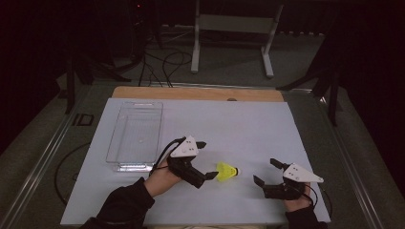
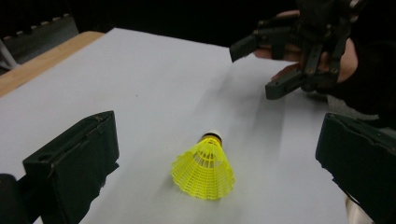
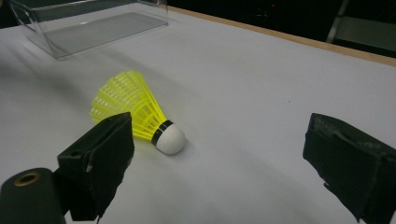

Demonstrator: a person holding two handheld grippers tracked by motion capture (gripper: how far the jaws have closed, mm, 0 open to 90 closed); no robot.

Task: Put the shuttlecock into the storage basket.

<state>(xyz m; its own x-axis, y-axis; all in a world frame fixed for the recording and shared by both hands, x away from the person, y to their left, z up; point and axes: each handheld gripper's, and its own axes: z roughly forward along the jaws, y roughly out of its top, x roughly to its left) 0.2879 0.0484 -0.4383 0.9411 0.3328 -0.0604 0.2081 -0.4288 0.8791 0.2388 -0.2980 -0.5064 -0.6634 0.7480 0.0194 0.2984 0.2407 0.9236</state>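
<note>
A: Yellow plastic mesh shuttlecock (image 1: 227,171), white cork tip — where?
B: Lying on the white tabletop (image 1: 239,124), between both grippers.
A: Claws?
B: Left gripper (image 1: 207,160) spread wide, empty. Right gripper (image 1: 267,172) likewise.

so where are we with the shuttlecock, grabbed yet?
Not yet. Done: nothing; the clear tray holds no shuttlecock. In hand: the yellow shuttlecock lies on its side on the white mat, and the open left claw sits beside its skirt. The right claw is open, apart. Left: grasp, lift, probably to the tray.
</note>
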